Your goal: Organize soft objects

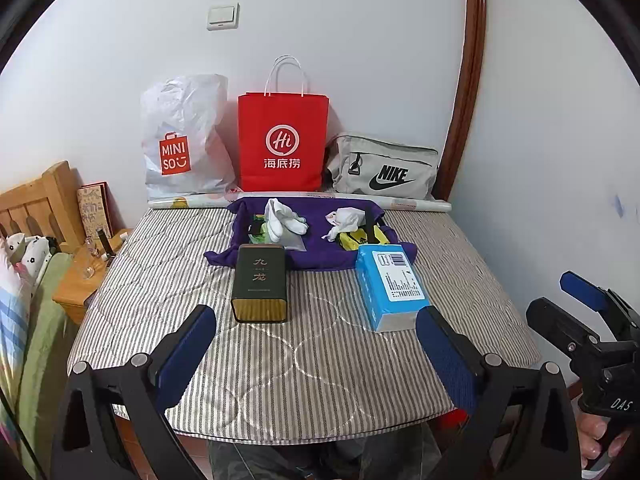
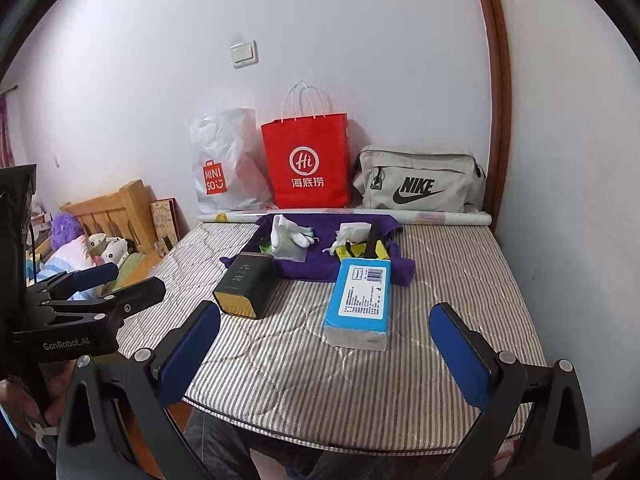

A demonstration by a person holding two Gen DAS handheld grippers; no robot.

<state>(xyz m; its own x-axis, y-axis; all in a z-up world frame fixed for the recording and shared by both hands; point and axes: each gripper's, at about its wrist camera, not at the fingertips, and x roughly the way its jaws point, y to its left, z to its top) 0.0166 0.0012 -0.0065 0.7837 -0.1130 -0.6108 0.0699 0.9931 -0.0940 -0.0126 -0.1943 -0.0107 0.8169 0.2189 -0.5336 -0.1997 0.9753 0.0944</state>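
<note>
A purple cloth [image 1: 320, 250] [image 2: 324, 256] lies spread at the far middle of the striped mattress [image 1: 280, 360] [image 2: 320, 380]. On it lie white socks [image 1: 282, 220] [image 2: 286, 232], a crumpled white cloth [image 1: 344, 220] [image 2: 352, 232] and a yellow-black item [image 1: 360, 238] [image 2: 362, 250]. My left gripper [image 1: 316, 344] is open and empty over the near edge. My right gripper [image 2: 324, 344] is open and empty, also at the near edge. Each gripper shows from the side in the other view: the right one [image 1: 572, 308], the left one [image 2: 116, 280].
A dark tea tin [image 1: 260, 284] [image 2: 248, 284] and a blue tissue pack [image 1: 390, 286] [image 2: 360, 300] lie in front of the cloth. A Miniso bag [image 1: 184, 140] [image 2: 224, 164], red paper bag [image 1: 282, 142] [image 2: 308, 160] and grey Nike bag [image 1: 384, 170] [image 2: 420, 184] stand against the wall. A bed lies to the left.
</note>
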